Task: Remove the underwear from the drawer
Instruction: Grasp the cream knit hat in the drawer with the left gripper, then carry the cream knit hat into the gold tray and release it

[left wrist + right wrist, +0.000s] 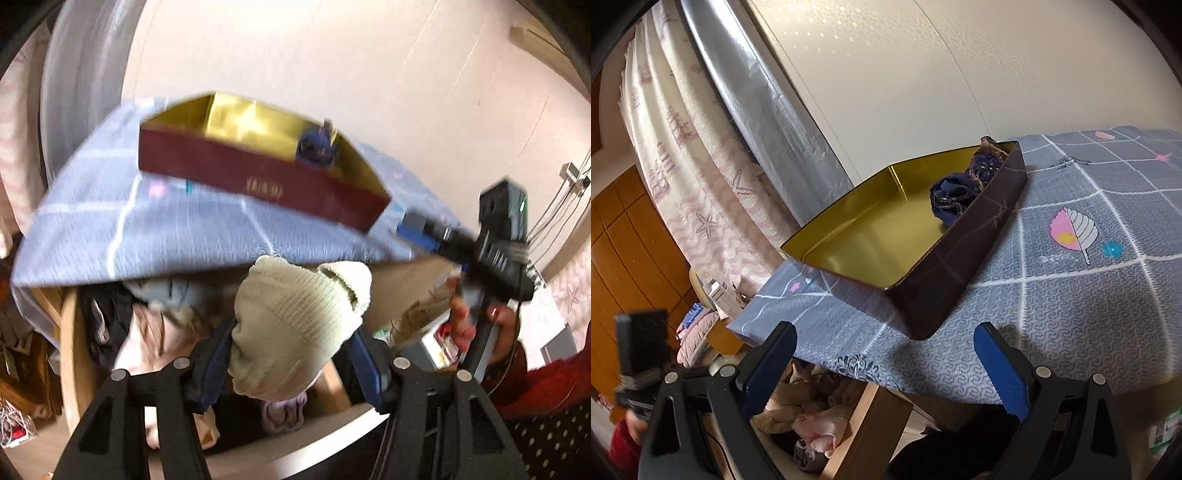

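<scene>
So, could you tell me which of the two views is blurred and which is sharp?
Left wrist view: motion-smeared, the red box and checked cloth streaked, lettering unreadable. Right wrist view: crisp, the box's gold inside glinting; both bent by fisheye.

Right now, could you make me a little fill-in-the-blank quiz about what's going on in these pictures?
1. The left fingers grip a rolled cream-coloured ____.
2. The box on the tablecloth is ____ inside.
3. Dark blue clothing already lies in the ____.
4. Between the right fingers there is ____.

Missing words: garment; gold; box; nothing
</scene>
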A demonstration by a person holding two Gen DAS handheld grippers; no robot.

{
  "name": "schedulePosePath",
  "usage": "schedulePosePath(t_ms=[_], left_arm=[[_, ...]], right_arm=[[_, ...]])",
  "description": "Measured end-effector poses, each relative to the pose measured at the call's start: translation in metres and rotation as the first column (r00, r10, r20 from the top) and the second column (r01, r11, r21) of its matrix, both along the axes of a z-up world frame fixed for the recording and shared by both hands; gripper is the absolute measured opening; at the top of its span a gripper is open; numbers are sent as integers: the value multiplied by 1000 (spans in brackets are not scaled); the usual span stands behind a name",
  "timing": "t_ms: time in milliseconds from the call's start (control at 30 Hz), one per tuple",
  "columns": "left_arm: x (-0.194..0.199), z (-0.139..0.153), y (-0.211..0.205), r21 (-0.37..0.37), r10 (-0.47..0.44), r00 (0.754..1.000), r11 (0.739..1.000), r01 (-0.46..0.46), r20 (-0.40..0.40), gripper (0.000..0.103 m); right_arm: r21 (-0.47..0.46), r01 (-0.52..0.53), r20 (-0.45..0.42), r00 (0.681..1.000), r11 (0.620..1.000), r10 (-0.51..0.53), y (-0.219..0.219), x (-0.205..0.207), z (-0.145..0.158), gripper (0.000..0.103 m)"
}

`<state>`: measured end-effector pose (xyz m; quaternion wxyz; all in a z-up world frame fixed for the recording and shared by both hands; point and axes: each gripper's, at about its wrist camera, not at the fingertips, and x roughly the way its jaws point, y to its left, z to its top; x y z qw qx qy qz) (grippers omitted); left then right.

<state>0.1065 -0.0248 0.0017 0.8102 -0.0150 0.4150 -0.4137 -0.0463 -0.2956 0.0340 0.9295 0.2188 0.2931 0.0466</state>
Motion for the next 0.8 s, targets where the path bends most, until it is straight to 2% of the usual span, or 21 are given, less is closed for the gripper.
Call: schedulePosePath(t_ms=[100,233,467,700,800], left_arm=[[2,22,-1,-50,16,999,999,-14,43,61],[12,45,-14,-60,36,995,998,-30,98,61],[54,76,-39,-96,109,985,991,-97,134,61],[91,78,-65,-59,161,974,986,-154,156,61],[111,70,-76,-20,216,963,976,-216,161,61]], right_arm=[[-4,2,8,1000,1000,-2,1,-4,0,97],[-27,4,15,1000,1000,-3,3,-6,1,97],[-24,-8,24,1000,1000,9,3,-10,2,97],[-33,-21,51,998,999,22,3,-15,9,97],[-28,-24,53,998,999,26,3,-16,9,97]])
